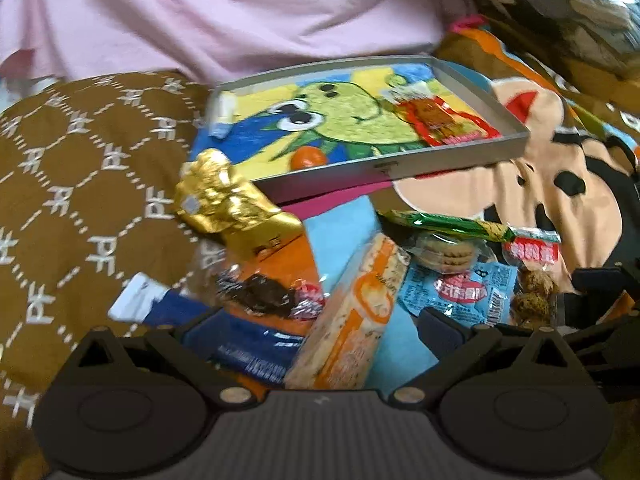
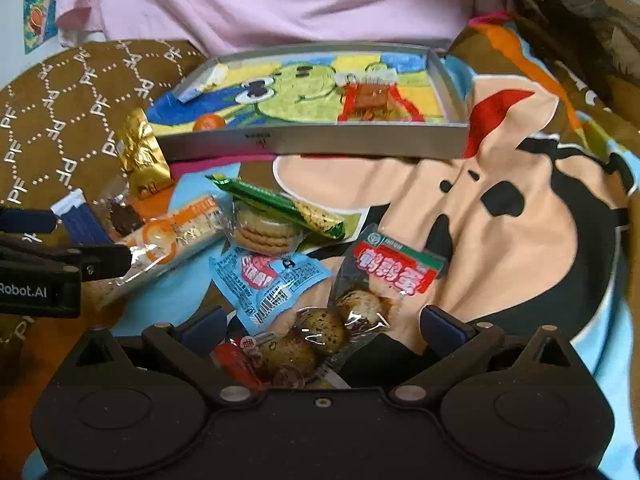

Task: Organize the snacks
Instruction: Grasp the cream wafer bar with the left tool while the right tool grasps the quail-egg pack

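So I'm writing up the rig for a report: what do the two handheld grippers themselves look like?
Both are matte black plastic. The left gripper and right gripper each have two round housings, silver pivot screws and dark blue finger pads. White "Robot.AI" lettering marks the left gripper's side in the right wrist view.

matt metal tray [image 2: 320,145], glossy plastic egg pkt [image 2: 360,300], gold foil wrapper [image 1: 224,200]
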The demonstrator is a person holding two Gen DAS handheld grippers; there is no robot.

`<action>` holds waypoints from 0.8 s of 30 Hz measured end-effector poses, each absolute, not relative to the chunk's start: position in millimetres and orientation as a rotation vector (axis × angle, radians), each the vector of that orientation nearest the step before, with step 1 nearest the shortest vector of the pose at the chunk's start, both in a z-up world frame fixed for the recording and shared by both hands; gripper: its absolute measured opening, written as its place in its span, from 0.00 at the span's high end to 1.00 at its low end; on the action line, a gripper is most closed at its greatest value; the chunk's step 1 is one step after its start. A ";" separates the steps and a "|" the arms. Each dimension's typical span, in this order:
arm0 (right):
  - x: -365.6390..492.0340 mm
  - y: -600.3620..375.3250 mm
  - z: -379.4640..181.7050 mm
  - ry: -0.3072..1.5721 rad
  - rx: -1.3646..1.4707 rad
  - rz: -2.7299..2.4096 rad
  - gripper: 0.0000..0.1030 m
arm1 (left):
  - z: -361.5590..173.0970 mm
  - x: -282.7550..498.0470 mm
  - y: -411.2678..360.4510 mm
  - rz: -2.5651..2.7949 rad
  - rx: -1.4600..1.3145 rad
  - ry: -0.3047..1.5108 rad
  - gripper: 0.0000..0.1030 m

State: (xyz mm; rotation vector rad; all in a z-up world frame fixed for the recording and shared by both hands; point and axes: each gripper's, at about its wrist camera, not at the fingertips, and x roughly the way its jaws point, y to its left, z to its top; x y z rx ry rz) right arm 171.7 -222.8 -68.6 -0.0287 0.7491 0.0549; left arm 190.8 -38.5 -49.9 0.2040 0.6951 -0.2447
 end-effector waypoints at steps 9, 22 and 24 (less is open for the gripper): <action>179.2 -214.4 -81.2 0.798 -0.111 -0.054 0.02 | -68.4 210.5 -47.2 -0.373 0.236 0.771 0.03; 163.1 -226.6 -69.3 0.775 -0.135 -0.093 0.20 | -74.3 219.3 -46.9 -0.385 0.148 0.851 0.19; 165.6 -225.4 -70.2 0.758 -0.141 -0.083 0.20 | -74.2 223.3 -47.7 -0.372 0.144 0.859 0.21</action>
